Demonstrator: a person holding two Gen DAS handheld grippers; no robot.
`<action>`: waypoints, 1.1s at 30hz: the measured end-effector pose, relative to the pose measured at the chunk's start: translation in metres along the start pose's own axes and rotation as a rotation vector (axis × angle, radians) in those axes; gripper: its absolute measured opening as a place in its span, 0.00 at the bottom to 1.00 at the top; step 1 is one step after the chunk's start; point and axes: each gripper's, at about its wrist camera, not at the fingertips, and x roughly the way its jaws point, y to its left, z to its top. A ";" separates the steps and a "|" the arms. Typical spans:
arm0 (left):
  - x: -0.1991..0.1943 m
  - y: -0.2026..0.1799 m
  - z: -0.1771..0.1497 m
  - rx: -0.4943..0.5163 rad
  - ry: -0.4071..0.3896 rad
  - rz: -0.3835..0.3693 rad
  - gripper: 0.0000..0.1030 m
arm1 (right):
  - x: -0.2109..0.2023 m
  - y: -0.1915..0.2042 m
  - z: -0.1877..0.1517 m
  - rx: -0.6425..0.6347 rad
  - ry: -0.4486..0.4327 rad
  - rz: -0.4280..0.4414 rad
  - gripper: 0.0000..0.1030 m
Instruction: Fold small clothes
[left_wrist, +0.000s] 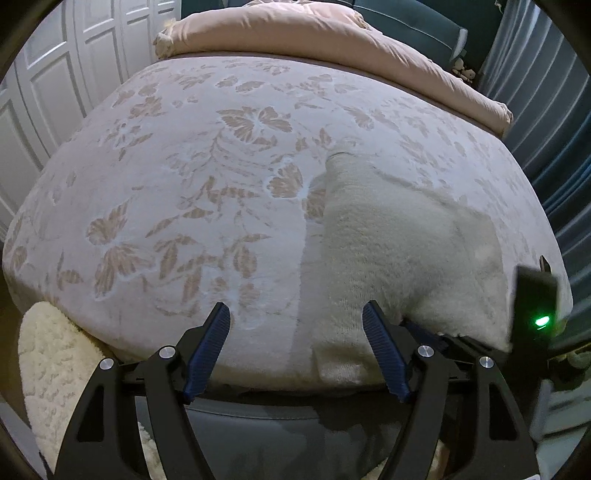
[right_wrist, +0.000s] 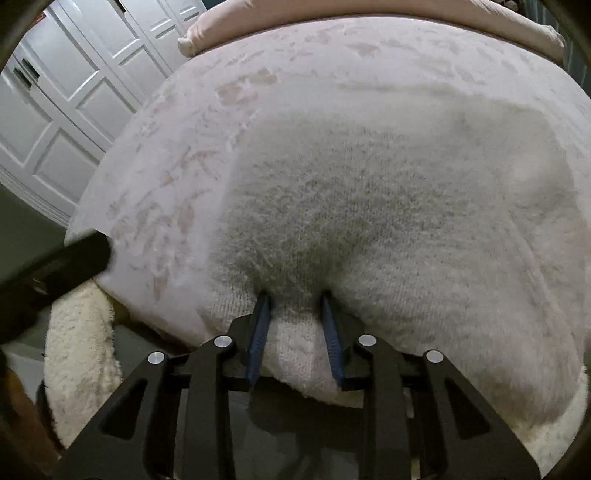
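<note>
A cream-white fuzzy knit garment (left_wrist: 399, 251) lies on a bed covered by a pale pink plush blanket with a raised butterfly-and-leaf pattern (left_wrist: 192, 192). The garment sits on the near right part of the bed, its lower edge reaching the bed's near edge, with one narrow part stretching away toward the middle of the blanket.

The left gripper (left_wrist: 295, 354), black with blue ribbed pads, hangs over the near edge of the bed with its jaws spread wide. Nothing is between them; its right finger (left_wrist: 384, 354) stands in front of the garment's lower left corner, and whether it touches the cloth cannot be told.

The right gripper (right_wrist: 295, 332), of the same make, has its jaws drawn narrow and pinched on a bunch of the garment (right_wrist: 388, 206) at the near hem. The fuzzy cloth bulges between the two blue pads (right_wrist: 260, 332) and puckers just above their tips. In the left wrist view this gripper shows only as a blurred black body with a green light (left_wrist: 535, 306) at the right edge, beside the garment.

At the far end of the bed lies a rolled dusty-pink quilt (left_wrist: 332, 40). White panelled cupboard doors (left_wrist: 55, 85) stand to the left, and a blue-grey curtain (left_wrist: 546, 122) hangs on the right. A cream fleecy cushion or rug (left_wrist: 55, 373) sits below the bed's near left corner.
</note>
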 end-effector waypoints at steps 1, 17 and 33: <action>-0.001 -0.002 0.001 0.004 -0.004 -0.003 0.70 | -0.011 -0.006 0.003 0.025 -0.007 0.026 0.26; 0.050 -0.094 0.002 0.167 0.040 -0.045 0.71 | -0.050 -0.153 0.001 0.398 -0.111 -0.069 0.44; 0.063 -0.096 -0.003 0.191 0.054 0.025 0.75 | -0.051 -0.147 0.009 0.339 -0.150 -0.184 0.30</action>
